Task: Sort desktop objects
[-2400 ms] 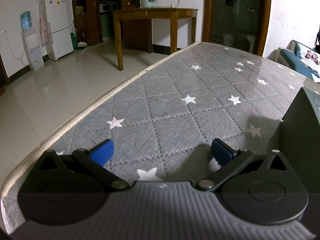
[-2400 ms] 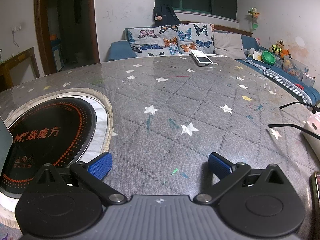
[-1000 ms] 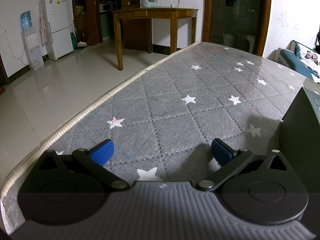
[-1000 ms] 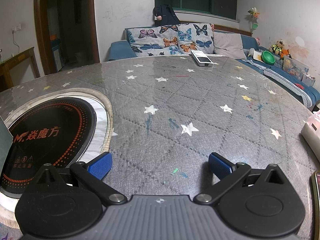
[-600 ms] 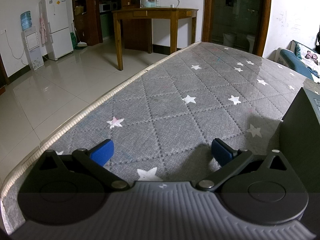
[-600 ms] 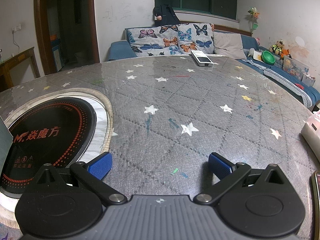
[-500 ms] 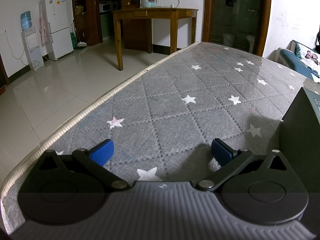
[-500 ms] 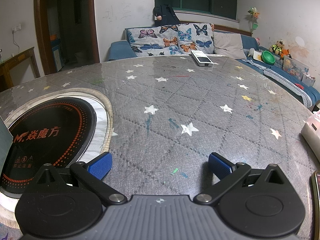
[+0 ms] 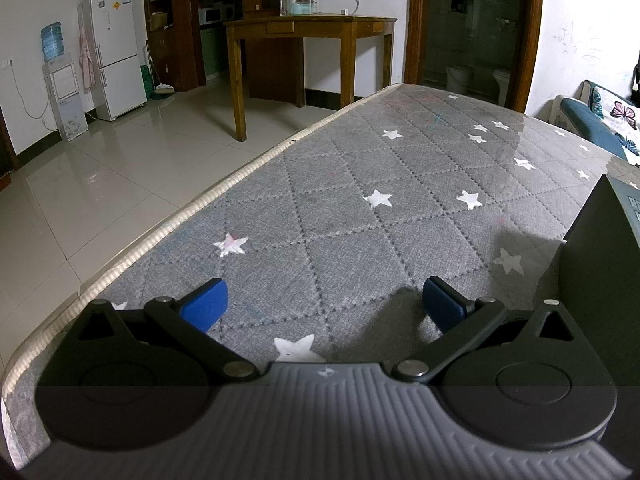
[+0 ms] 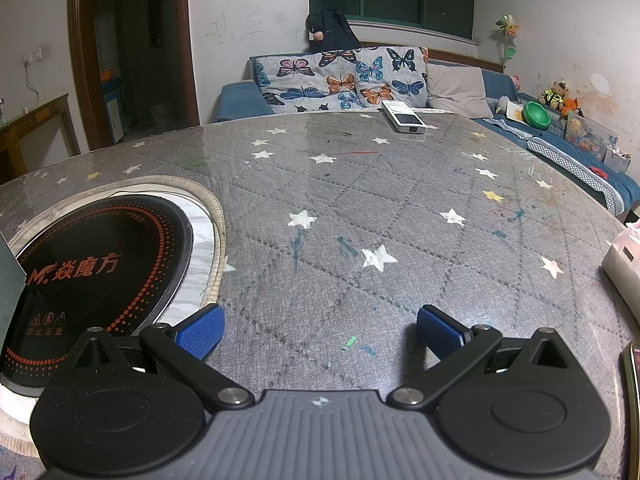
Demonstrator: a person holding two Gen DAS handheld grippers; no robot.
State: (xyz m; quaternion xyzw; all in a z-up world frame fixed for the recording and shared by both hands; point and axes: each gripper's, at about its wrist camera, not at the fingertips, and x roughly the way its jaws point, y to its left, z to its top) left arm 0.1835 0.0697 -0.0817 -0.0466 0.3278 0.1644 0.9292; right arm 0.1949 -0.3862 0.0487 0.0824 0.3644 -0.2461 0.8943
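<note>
My left gripper [image 9: 322, 304] is open and empty, low over the grey star-patterned table cover [image 9: 360, 184]. A dark grey box [image 9: 604, 264] stands just right of its right finger. My right gripper [image 10: 320, 334] is open and empty over the same cover [image 10: 380, 208]. A white remote-like device [image 10: 404, 118] lies at the table's far edge. A white tissue box [image 10: 624, 268] sits at the right edge. The edge of a phone [image 10: 632, 380] shows at the lower right.
A round black induction cooktop [image 10: 96, 264] is set into the table left of my right gripper. The table's left edge [image 9: 168, 232] drops to a tiled floor. A butterfly-patterned sofa [image 10: 340, 76] stands behind the table. A wooden table [image 9: 308, 40] stands across the room.
Dark glasses arms seen at the right edge of the right wrist view 2.4 s ago are gone. Neither gripper has moved.
</note>
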